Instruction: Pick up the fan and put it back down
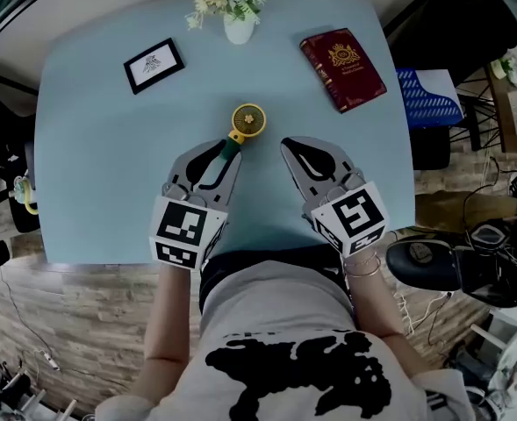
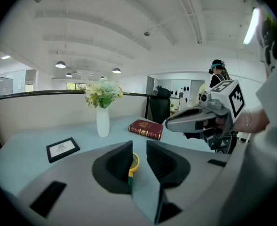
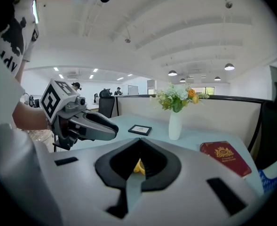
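A small fan [image 1: 247, 120] with a round yellow head and a green handle lies on the light blue table [image 1: 91, 191]. The end of its handle is hidden under my left gripper [image 1: 221, 150]. In the left gripper view the fan [image 2: 135, 162] shows through the narrow gap between the jaws of the left gripper [image 2: 139, 147], below them, and the pads do not press on it. My right gripper [image 1: 291, 144] hangs just right of the fan. It is shut and empty. In the right gripper view its tips meet [image 3: 139, 142] above the fan [image 3: 138, 167].
A white vase of flowers [image 1: 239, 29] stands at the table's far edge. A framed card [image 1: 154, 65] lies at the back left and a red book [image 1: 343, 68] at the back right. A blue basket [image 1: 429, 99] and a black chair [image 1: 425, 261] stand beside the table on the right.
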`<state>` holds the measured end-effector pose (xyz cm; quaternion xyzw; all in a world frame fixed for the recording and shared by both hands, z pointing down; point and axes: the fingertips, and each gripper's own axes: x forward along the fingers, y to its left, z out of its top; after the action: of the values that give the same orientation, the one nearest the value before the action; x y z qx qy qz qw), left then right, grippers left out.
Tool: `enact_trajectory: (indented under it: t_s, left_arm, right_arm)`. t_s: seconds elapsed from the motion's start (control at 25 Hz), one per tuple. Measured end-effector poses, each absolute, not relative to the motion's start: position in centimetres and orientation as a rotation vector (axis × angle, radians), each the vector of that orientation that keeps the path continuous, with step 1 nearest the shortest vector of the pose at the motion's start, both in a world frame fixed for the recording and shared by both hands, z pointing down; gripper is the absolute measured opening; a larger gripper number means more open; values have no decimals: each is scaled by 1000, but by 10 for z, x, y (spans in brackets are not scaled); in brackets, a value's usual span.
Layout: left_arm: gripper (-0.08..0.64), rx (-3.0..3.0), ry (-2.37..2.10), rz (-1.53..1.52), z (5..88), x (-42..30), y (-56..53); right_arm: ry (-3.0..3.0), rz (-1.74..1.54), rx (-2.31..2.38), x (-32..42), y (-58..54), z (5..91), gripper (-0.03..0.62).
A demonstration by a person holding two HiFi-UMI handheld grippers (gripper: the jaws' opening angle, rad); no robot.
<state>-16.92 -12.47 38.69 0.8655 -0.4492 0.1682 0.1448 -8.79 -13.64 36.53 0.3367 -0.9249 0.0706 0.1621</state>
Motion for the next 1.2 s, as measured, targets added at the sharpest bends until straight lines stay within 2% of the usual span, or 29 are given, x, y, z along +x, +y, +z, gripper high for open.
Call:
enact_trajectory:
  t_s: [0.24,0.72,1.2]
  left_arm:
    - [18,2490,-1368,373,361,-181,-122]
    - [11,2610,-1310,259,336,-169,-107]
    - [11,2595,-1285,418,360,-160,-98]
  right_arm:
    - [-2688,128,948,-95,-129,342,5]
    - [-2759,110,882,-114,-107,328,3]
    - [-2756,199,873,-114,-97,344,3]
